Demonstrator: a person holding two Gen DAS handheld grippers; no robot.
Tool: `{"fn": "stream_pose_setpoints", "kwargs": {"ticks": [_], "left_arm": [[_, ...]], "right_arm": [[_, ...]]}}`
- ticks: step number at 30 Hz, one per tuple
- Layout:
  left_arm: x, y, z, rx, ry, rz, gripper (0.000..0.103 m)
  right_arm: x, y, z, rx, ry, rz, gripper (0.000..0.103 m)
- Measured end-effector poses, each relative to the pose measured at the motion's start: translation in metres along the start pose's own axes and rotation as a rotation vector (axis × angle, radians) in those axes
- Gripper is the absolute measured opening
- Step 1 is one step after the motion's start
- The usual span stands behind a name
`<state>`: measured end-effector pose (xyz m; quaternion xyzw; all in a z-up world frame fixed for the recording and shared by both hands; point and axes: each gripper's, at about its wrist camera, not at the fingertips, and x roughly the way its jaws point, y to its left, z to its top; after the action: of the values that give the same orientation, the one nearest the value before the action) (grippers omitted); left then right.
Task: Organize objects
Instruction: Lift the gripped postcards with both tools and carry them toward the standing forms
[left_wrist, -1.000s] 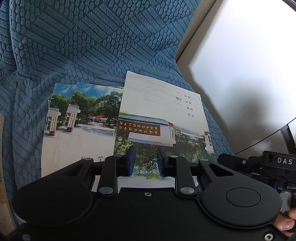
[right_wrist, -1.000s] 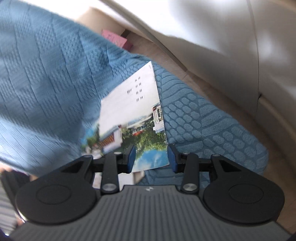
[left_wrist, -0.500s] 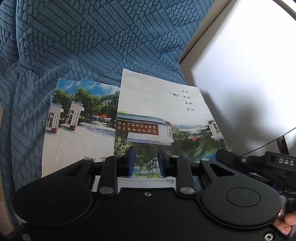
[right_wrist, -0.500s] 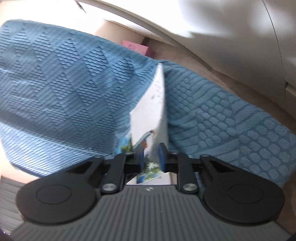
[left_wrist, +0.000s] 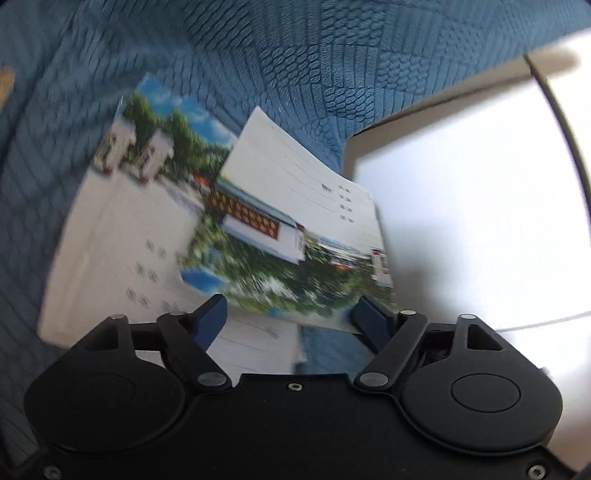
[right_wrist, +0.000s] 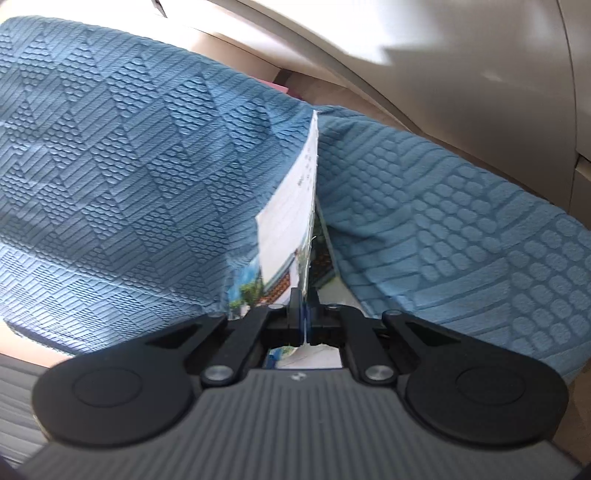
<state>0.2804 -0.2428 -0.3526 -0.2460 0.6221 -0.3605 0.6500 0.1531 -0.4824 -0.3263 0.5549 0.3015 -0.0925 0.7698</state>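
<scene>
The right gripper (right_wrist: 303, 314) pinches the near edge of a booklet (right_wrist: 291, 221), its jaws having just closed on it; the booklet stands edge-on, lifted off the blue cover (right_wrist: 129, 166). The left gripper (left_wrist: 291, 319) has just spread wide, the raised booklet (left_wrist: 295, 229) above its fingers, unpinched. Behind lie more booklets (left_wrist: 129, 229) on the cover, a pale wall (left_wrist: 461, 203) beyond

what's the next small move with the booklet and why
Probably lift the top booklet with the right gripper and carry it over the stack. Its jaws have just closed on the booklet's edge, while the left gripper has just opened and grips nothing.
</scene>
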Motion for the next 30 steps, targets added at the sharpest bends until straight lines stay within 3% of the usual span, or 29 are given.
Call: {"fn": "stream_pose_setpoints", "kwargs": {"ticks": [3, 8, 17, 21, 26, 30], "left_arm": [[0.003, 0.016, -0.006, -0.138, 0.040, -0.121, 0.080], [0.012, 0.045, -0.006, -0.320, 0.064, -0.213, 0.081], [0.018, 0.045, 0.003, -0.360, 0.044, -0.268, 0.074], [0.024, 0.046, 0.001, -0.340, 0.044, -0.222, 0.063], [0.024, 0.047, -0.005, -0.322, 0.060, -0.202, 0.042], [0.018, 0.037, -0.008, -0.262, 0.063, -0.192, 0.016]], "right_arm": [[-0.004, 0.007, -0.001, -0.006, -0.011, 0.009, 0.004], [-0.007, 0.018, -0.001, -0.013, -0.022, 0.018, 0.004], [-0.028, 0.034, -0.004, -0.047, -0.040, 0.022, 0.004], [-0.037, 0.034, -0.004, -0.042, -0.048, 0.023, 0.004], [-0.045, 0.025, -0.008, -0.032, -0.053, -0.015, 0.004], [-0.051, 0.018, -0.013, -0.033, -0.056, -0.045, 0.004]]}}
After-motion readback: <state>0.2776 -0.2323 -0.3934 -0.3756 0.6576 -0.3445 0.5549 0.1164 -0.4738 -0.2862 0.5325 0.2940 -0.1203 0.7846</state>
